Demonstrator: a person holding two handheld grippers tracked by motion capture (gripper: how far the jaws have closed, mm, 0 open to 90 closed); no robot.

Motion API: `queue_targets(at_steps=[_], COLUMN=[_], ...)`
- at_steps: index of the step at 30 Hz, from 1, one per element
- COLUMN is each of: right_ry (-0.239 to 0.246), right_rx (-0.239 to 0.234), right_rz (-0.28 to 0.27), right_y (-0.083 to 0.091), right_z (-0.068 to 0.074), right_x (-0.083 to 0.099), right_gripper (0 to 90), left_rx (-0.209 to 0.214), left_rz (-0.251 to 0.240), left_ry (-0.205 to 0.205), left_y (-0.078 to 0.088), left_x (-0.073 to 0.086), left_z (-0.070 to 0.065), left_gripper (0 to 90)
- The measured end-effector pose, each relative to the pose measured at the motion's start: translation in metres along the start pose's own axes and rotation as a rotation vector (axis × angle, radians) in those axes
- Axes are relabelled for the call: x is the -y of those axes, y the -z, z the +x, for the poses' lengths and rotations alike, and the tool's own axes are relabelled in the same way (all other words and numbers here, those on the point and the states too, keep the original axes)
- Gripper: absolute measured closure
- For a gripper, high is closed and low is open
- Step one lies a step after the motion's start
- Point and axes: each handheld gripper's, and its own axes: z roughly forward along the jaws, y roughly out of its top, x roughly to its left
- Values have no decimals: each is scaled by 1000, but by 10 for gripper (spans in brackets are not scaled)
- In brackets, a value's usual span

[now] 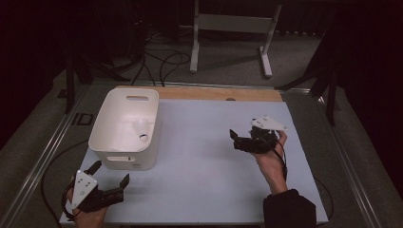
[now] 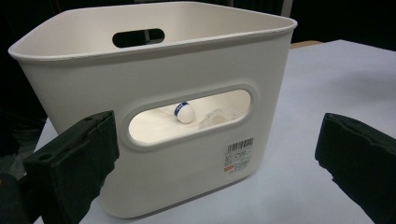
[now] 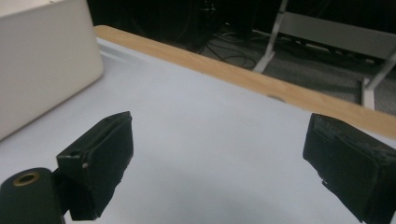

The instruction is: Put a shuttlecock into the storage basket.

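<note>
White plastic bin: stands on the left half of the desk, upright, open top, a slot handle cut into each end wall; a barcode label sits low on the near wall.
Bin contents: a small white ball with a blue band lies on the floor of the bin, seen through the near handle slot in the left gripper view; a clear crumpled item, possibly plastic film, lies just beside it, too faint to name with confidence.
Left tongs: held low at the near left corner of the desk, jaws spread wide, nothing between them. They point at the bin's near wall, and the bin stands just beyond the jaw tips, not touching. In the left gripper view the handle slot and the ball fall between the two jaws.
Right tongs: held over the right half of the desk, jaws parted wide, empty, bare desk surface between them. The bin is well apart, off to their left; only its corner shows at the upper left of the right gripper view.
Desk surface: pale blue-grey sheet with a wooden strip along the far edge.
Surroundings: dark floor with cables and a white metal stand beyond the desk.
</note>
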Motion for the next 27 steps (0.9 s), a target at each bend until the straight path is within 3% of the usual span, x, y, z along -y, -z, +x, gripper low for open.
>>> queue_targets(at_steps=[8,10,15,21,27], right_ry=[-11,8,12,-39,-44], right_rx=[43,64,49,47,48], right_rz=[-6,-8,-30,-82,-99], right_y=[18,23,36,49,57], right_z=[-10,-12,-14,-16,-15], right_x=[21,28,47,72,89], right_gripper=[84,84,84,84,84], left_rx=[8,8,9,5,7], left_rz=[12,9,13,4,6], left_ry=[10,14,27,31,29], left_y=[-2,-2,-2,-2,-4], left_x=[0,0,-2,-4,-6], left_z=[2,2,5,7,8], left_gripper=[2,2,2,2,2])
